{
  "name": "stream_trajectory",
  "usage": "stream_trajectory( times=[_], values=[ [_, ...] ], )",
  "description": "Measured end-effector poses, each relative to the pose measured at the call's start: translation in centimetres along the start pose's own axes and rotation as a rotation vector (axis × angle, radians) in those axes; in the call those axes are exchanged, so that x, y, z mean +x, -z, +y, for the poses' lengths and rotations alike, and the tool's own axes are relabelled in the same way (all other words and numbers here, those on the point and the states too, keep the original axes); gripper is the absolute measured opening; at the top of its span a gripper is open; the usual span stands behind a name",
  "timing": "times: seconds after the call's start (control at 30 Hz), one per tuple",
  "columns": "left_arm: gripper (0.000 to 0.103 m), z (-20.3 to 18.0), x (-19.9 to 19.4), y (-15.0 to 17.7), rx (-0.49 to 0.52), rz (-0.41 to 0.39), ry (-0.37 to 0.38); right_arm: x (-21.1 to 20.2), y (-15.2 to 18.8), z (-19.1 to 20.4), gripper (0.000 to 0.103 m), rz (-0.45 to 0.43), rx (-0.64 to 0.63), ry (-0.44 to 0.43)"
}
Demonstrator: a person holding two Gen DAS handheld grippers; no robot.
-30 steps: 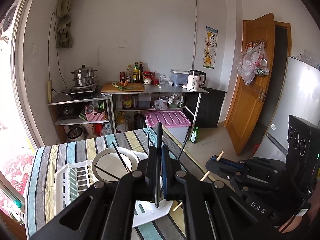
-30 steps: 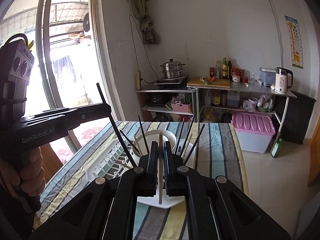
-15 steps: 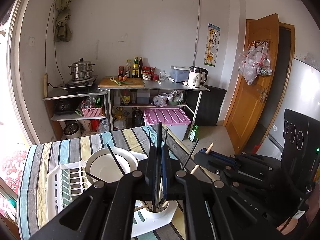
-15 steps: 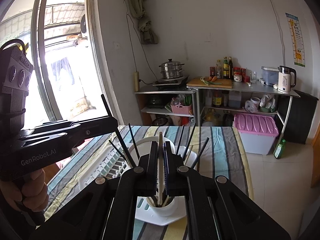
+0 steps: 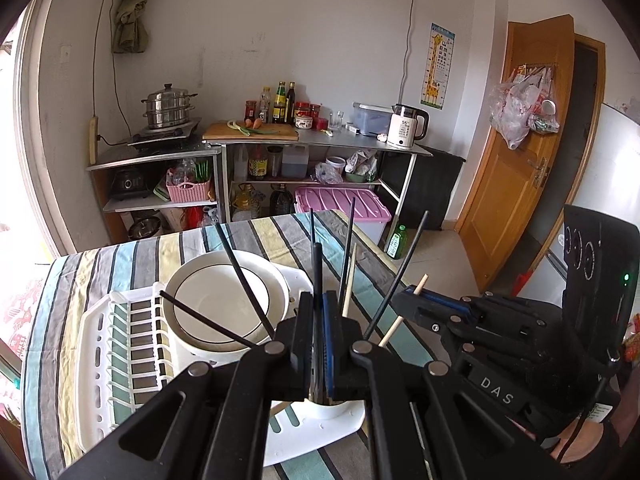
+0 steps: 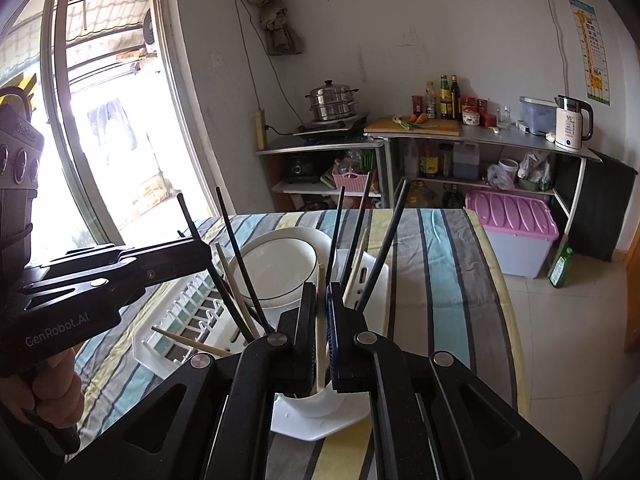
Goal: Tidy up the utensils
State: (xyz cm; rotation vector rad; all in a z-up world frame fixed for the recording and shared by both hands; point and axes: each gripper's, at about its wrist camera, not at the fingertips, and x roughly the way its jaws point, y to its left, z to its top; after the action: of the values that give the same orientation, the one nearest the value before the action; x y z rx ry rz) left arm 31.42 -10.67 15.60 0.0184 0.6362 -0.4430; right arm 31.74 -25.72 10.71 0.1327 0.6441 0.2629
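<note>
Lower ends of both held chopsticks hidden behind the jaws; cup mostly blocked too. Left gripper clamped narrow on a black chopstick, upright over the cup at the white rack's near corner. Right gripper pinched on a wooden chopstick, same cup. Hand on the left tool seen only from right wrist; door only from left.
</note>
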Motion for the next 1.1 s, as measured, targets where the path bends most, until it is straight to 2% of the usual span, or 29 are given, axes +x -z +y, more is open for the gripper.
stream_trajectory(
  times=[0.3,0.33,0.4,0.53,0.7,0.93,1.0,1.1],
  values=[
    [0.005,0.5,-0.3,-0.2,-0.008,0.000,-0.014,-0.2,-0.2,0.3,0.006,0.017,-0.017,0.007],
    [0.005,0.6,-0.3,-0.2,-0.011,0.002,-0.015,-0.2,-0.2,0.4,0.007,0.021,-0.022,0.010],
    [0.005,0.8,-0.5,-0.1,-0.020,0.004,-0.019,-0.4,-0.1,0.3,0.021,0.016,-0.024,0.010],
    [0.006,1.0,-0.8,0.1,-0.023,-0.003,-0.027,-1.0,0.0,0.3,0.023,0.010,-0.021,0.005],
    [0.022,1.2,-1.8,0.8,-0.023,-0.020,-0.034,-1.9,0.5,0.5,0.034,-0.005,-0.025,0.012],
    [0.028,1.1,-4.0,2.9,-0.034,-0.055,-0.041,-4.5,2.3,0.4,0.039,-0.030,-0.012,0.025],
    [0.034,1.0,-5.0,4.1,-0.042,-0.075,-0.042,-5.6,3.5,0.8,0.047,-0.043,-0.019,0.031],
    [0.040,0.6,-6.3,6.3,-0.042,-0.098,-0.058,-7.1,5.3,1.5,0.047,-0.055,-0.029,0.035]
  ],
)
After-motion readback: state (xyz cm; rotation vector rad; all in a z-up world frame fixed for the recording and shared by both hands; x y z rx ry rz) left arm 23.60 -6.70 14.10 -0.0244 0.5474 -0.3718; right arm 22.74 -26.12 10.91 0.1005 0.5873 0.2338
